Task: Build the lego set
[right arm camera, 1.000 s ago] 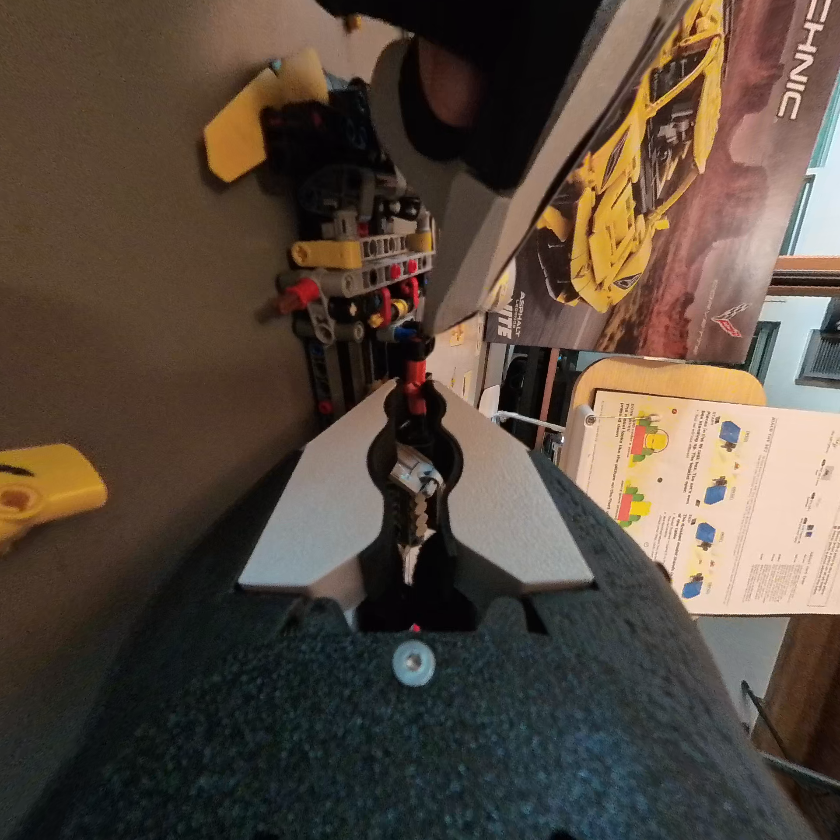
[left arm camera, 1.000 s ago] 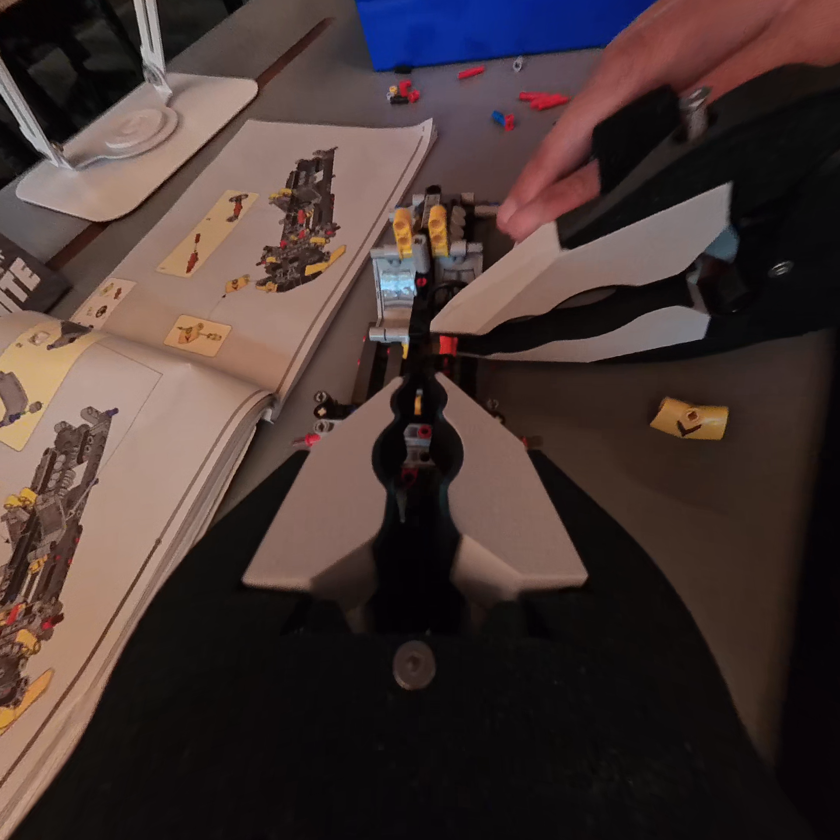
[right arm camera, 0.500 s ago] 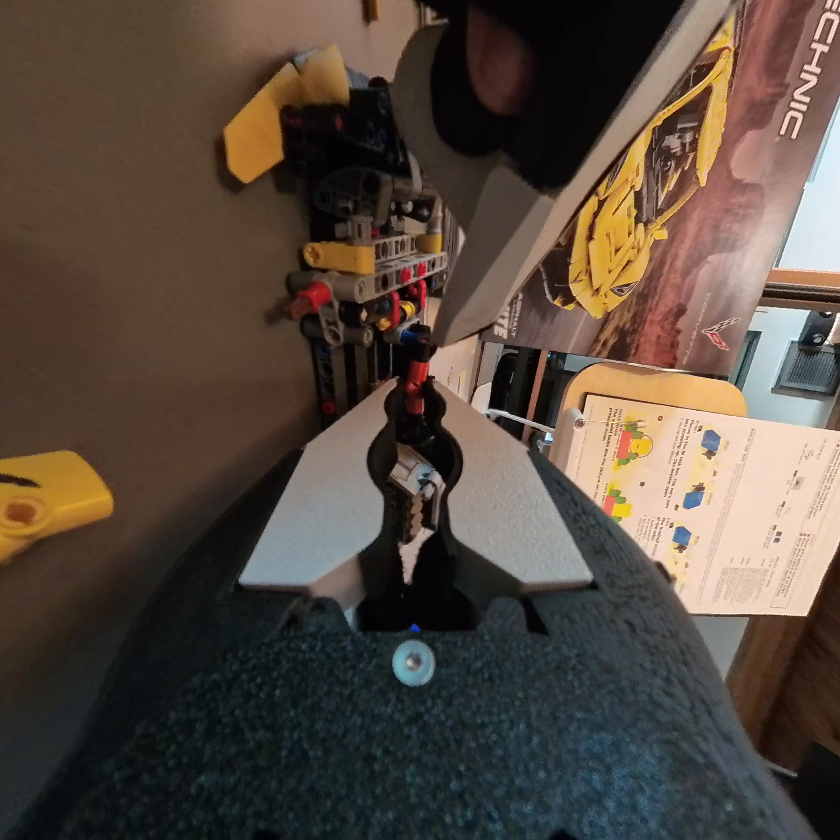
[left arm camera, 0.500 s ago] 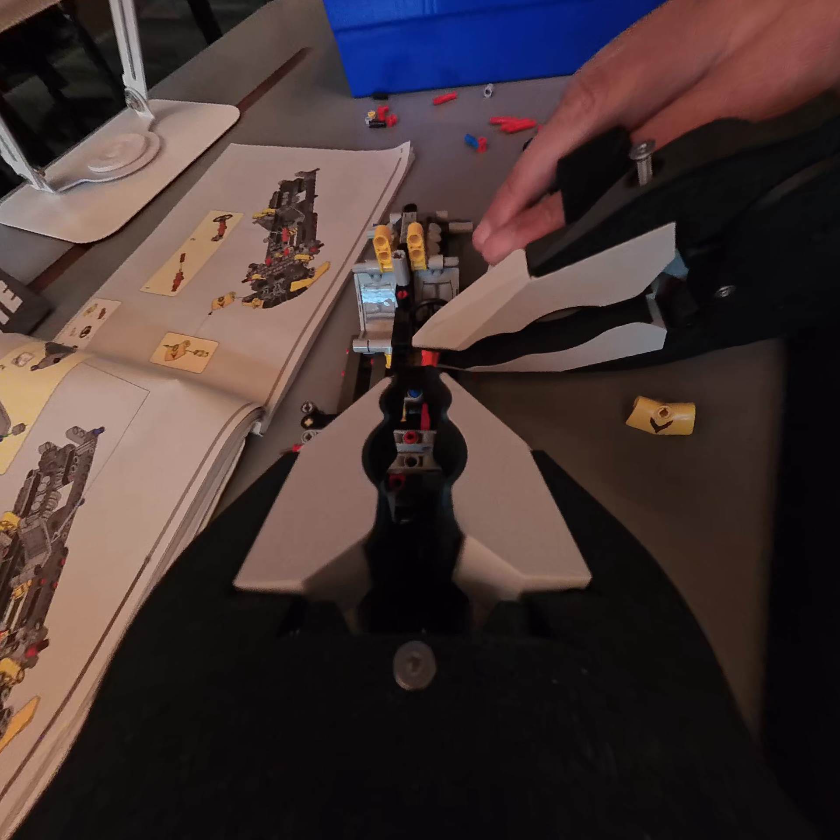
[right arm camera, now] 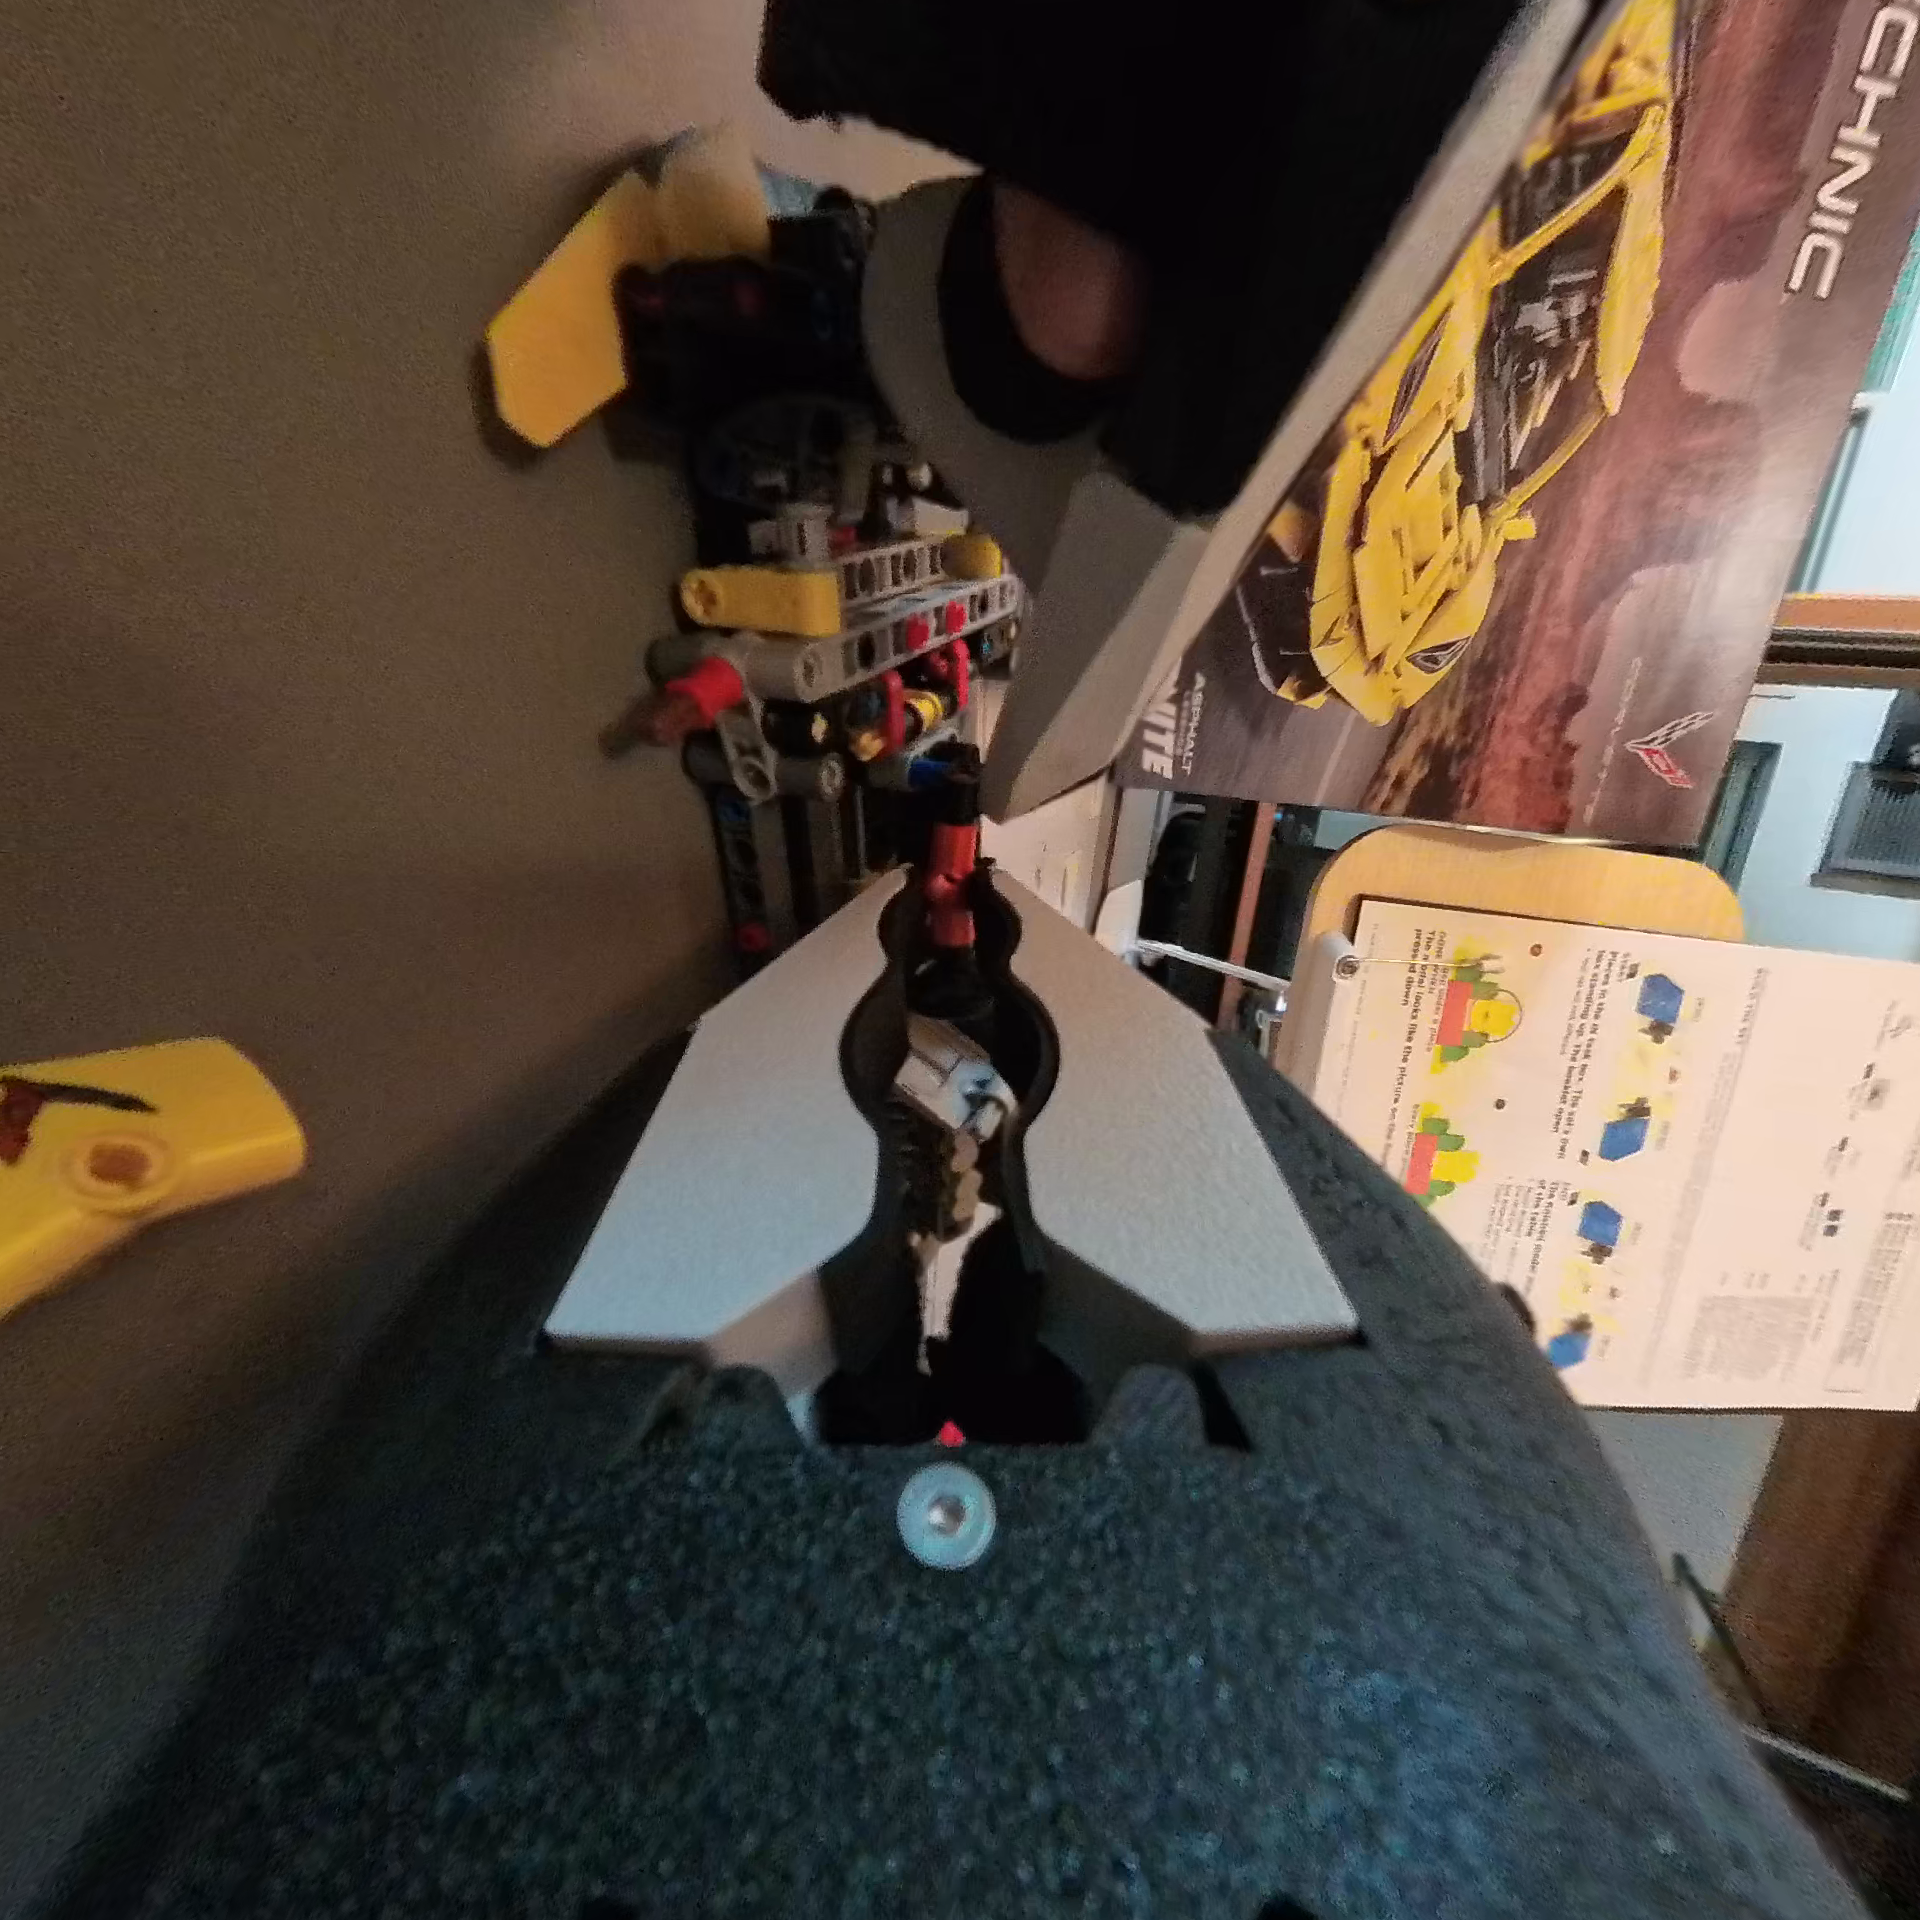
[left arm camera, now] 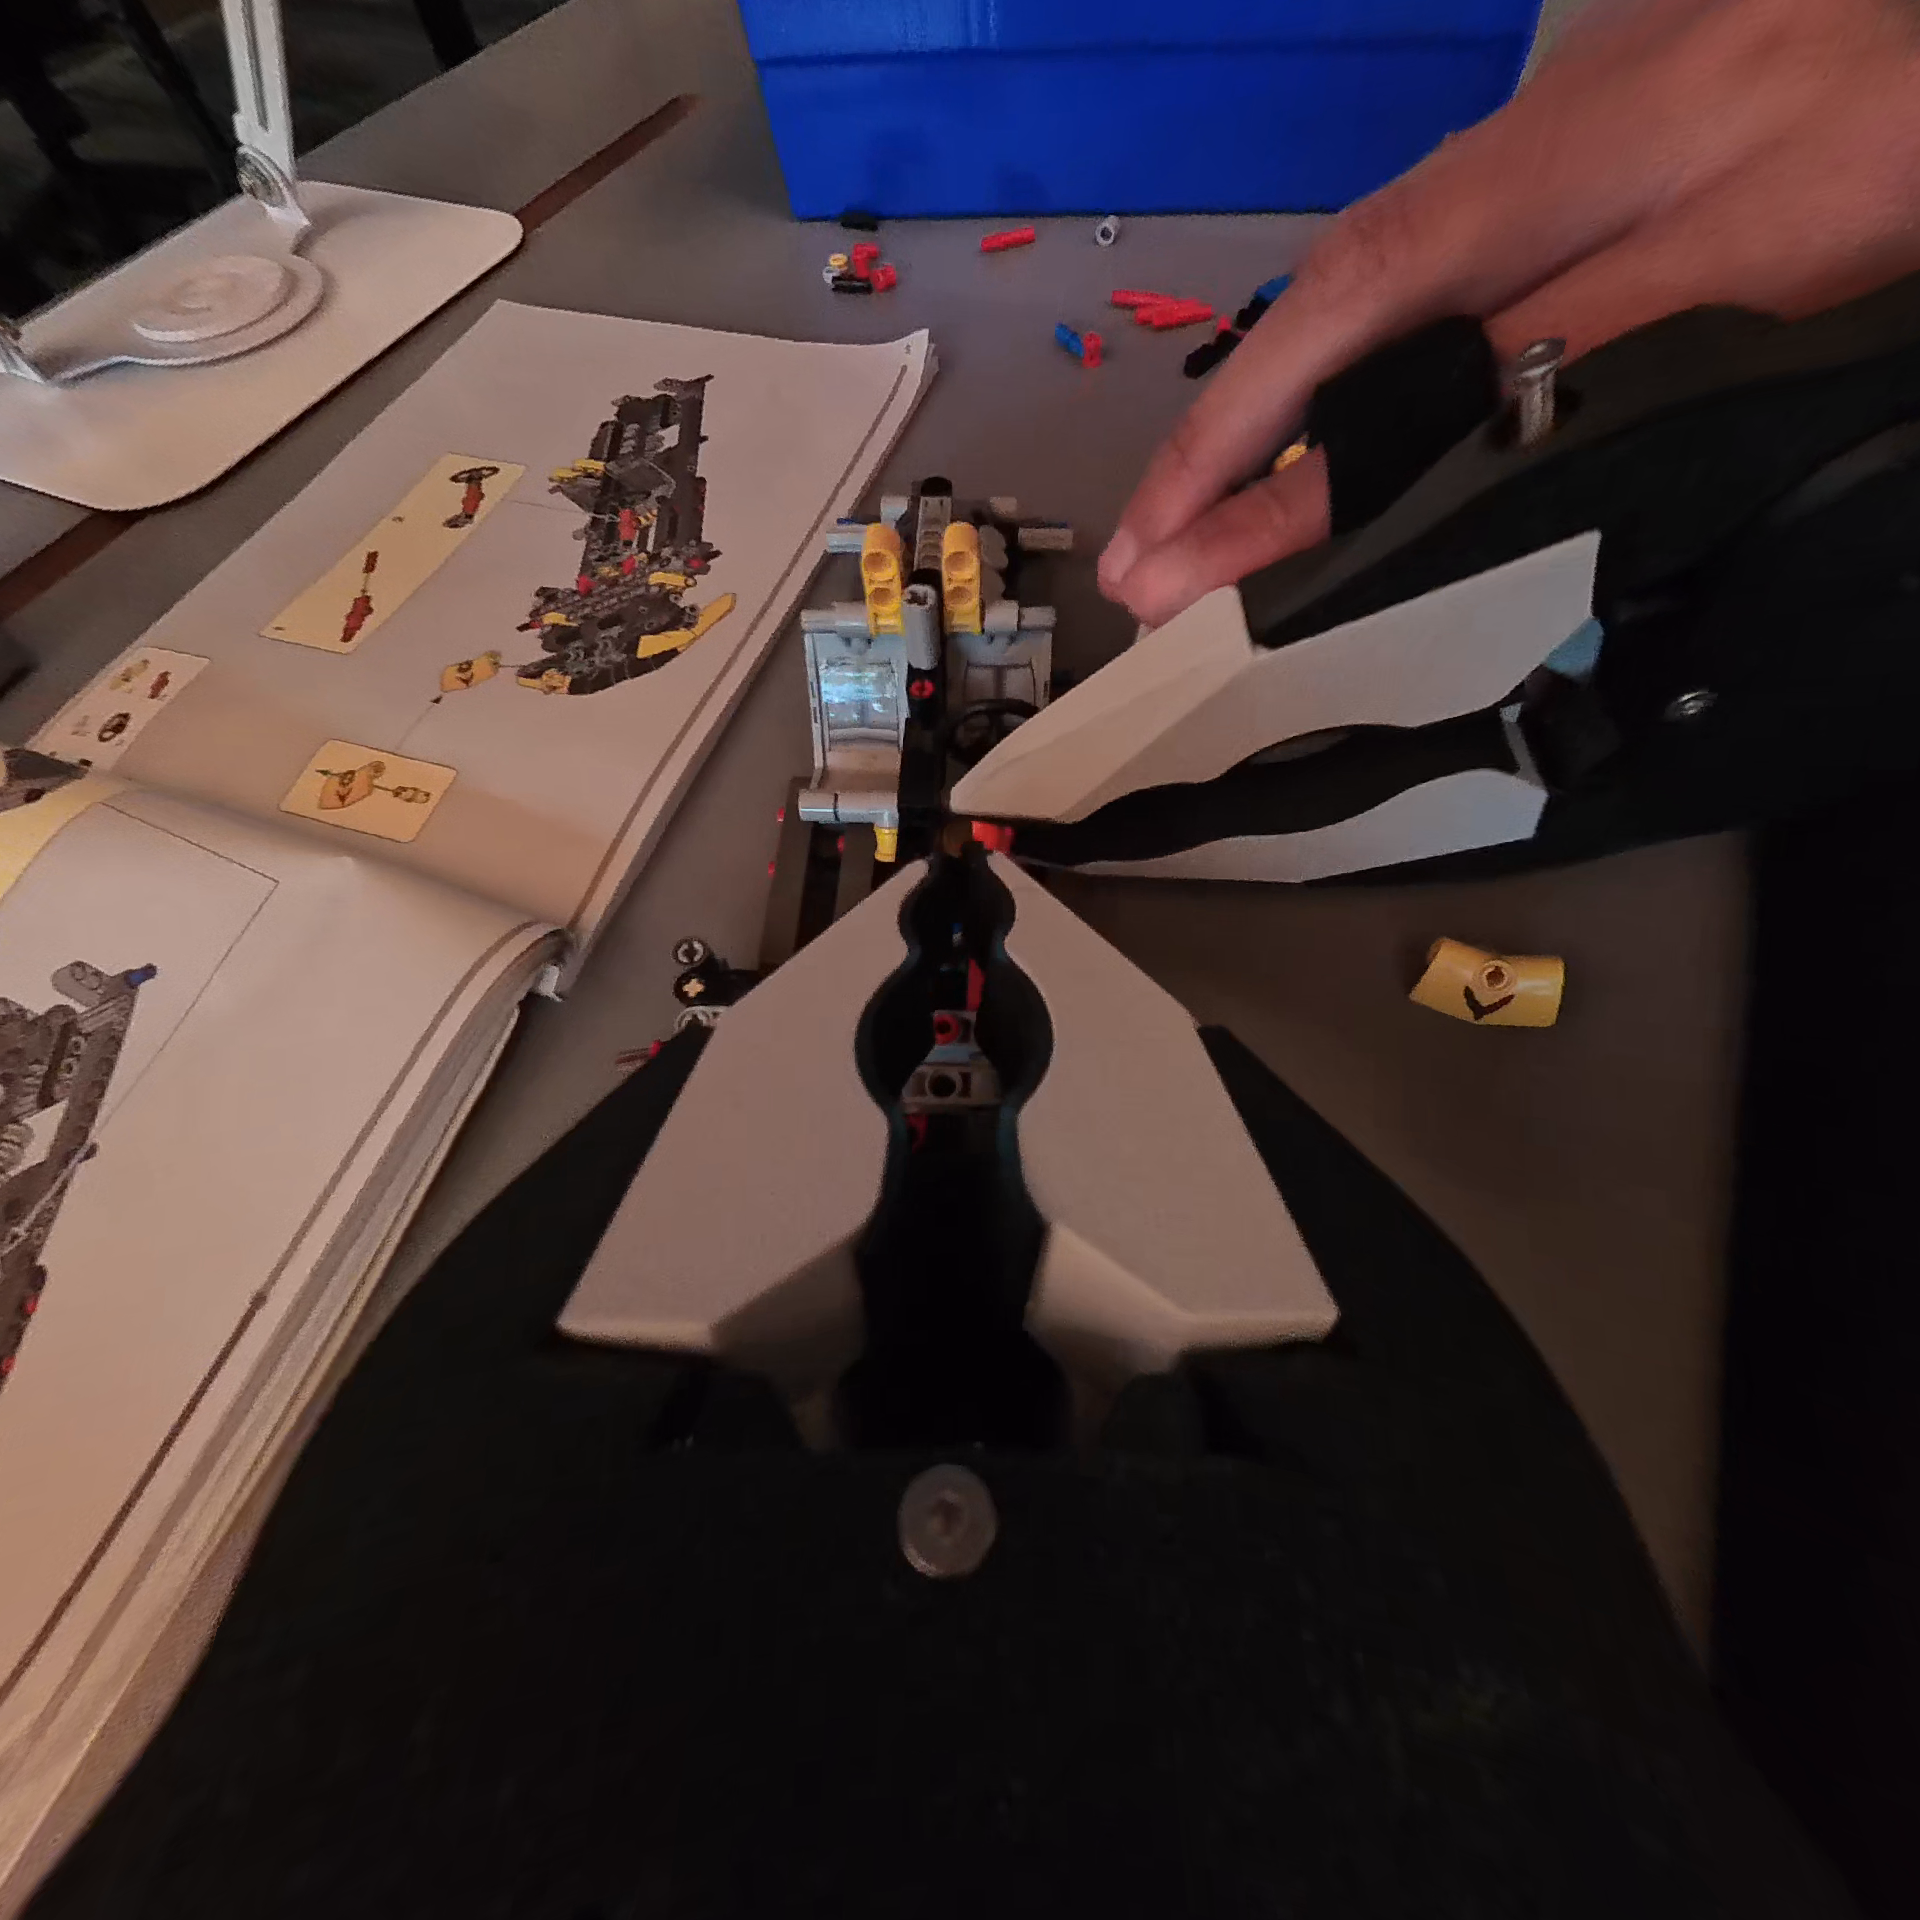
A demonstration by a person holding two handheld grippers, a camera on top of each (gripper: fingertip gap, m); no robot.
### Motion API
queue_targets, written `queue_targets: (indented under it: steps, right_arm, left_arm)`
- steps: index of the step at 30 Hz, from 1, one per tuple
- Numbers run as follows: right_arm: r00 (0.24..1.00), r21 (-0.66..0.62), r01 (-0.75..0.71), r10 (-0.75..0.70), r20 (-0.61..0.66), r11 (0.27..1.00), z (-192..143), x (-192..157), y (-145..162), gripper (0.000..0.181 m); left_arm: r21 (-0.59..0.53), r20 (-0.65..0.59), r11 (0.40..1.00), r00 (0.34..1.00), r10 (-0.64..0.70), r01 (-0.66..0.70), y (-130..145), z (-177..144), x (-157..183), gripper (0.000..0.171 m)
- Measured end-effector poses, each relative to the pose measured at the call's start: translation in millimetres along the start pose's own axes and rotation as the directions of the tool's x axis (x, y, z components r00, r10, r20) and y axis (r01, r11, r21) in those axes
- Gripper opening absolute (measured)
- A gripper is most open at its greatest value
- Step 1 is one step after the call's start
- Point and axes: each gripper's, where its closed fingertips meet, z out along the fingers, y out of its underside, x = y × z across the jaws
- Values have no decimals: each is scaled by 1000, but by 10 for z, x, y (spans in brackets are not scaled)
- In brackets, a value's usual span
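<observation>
The part-built lego chassis (left arm camera: 925,644), black and grey with yellow and red parts, lies on the grey table. My left gripper (left arm camera: 954,860) is shut on the near end of the chassis. My right gripper (right arm camera: 948,871) is shut on a red pin (right arm camera: 951,852), whose black tip touches the chassis (right arm camera: 831,644) beside the left gripper's fingertip (right arm camera: 1070,623). In the left wrist view the right gripper (left arm camera: 961,821) comes in from the right, held by a hand (left arm camera: 1455,312). A loose yellow curved panel (left arm camera: 1486,982) lies to the right and also shows in the right wrist view (right arm camera: 135,1153).
An open instruction booklet (left arm camera: 468,675) lies left of the chassis. A blue bin (left arm camera: 1122,104) stands at the back with small loose pieces (left arm camera: 1143,307) in front of it. A white stand base (left arm camera: 208,312) is at the far left. The set's box (right arm camera: 1507,416) and a printed sheet (right arm camera: 1610,1143) stand beyond the table. My two grippers' fingertips are within a few centimetres of each other.
Both grippers stay shut and meet at the chassis. The left wrist view has drawn back and tilted a little. The red pin stays at the same spot on the chassis.
</observation>
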Motion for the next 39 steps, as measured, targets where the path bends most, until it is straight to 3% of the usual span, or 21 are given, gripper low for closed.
queue_targets:
  steps: [2, 6, 8, 14, 16, 20, 33, 39]
  right_arm:
    - [1000, 18, -28, 28, -7, 999, -5, 7, -16, 9]
    - [986, 79, -156, 150, 77, 985, -59, -66, -105, 30]
    - [960, 128, -262, 244, 139, 957, -111, -67, -171, 28]
    - [908, 158, -398, 364, 208, 903, -110, -28, -162, 25]
    - [875, 196, -467, 419, 241, 863, -146, 30, -190, 16]
    - [797, 194, -586, 515, 317, 787, -151, 82, -175, 18]
    - [878, 124, -451, 415, 238, 884, 18, 1, -198, 15]
    - [814, 99, -554, 513, 270, 827, 25, -3, -172, 14]
  left_arm:
    - [6, -12, 1000, 1000, -13, 13, 7, -11, -2, 0]
    - [10, -25, 1000, 999, -22, 22, 16, -24, -11, 0]
    - [11, -24, 1000, 1000, -19, 19, 14, -21, -14, 0]
    - [8, -34, 1000, 999, -29, 30, 14, -19, -9, 0]
    - [6, -36, 1000, 999, -31, 31, 14, -20, -8, 0]
    - [7, -40, 999, 999, -32, 32, 16, -19, -5, 0]
    - [6, -58, 999, 997, -50, 50, 32, -23, 2, 0]
    - [5, -31, 1000, 999, -9, 10, 14, 1, -8, 0]
